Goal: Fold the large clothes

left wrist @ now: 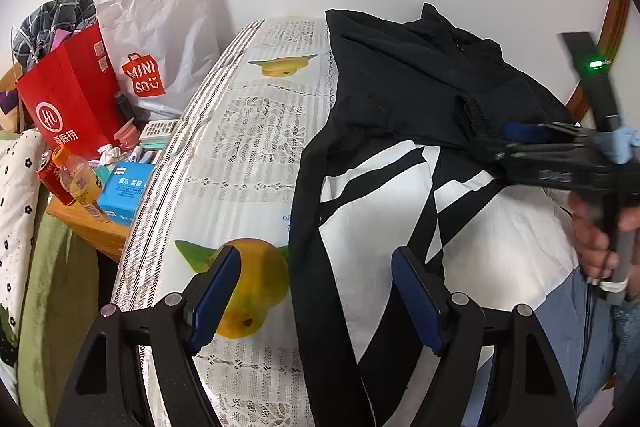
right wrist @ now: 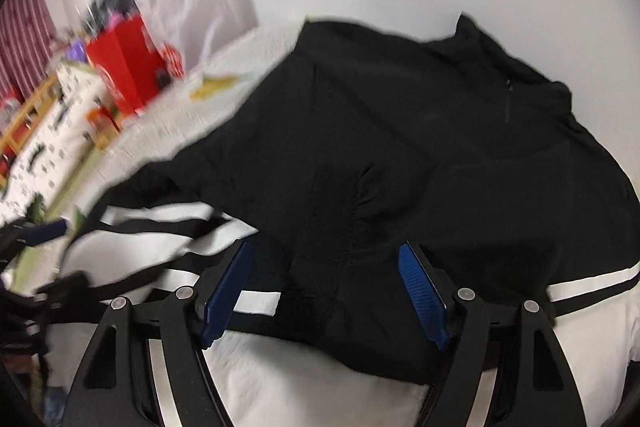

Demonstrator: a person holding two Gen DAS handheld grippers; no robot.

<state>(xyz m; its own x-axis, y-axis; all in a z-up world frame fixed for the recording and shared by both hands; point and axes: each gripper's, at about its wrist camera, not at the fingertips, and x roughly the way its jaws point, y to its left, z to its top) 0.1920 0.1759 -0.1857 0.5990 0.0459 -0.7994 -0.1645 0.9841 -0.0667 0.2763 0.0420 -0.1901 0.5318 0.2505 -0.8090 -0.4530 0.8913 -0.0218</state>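
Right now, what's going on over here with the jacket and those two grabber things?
A person is folding a black and white jacket spread on a table covered with a fruit-print cloth. Both handheld grippers are open and hold nothing. The left gripper hovers near the jacket's left edge, over a black sleeve. The right gripper is over the black upper part; its view is blurred. The black top half already seems to lie folded over the white part. Bags and bottles sit on a side table to the left.
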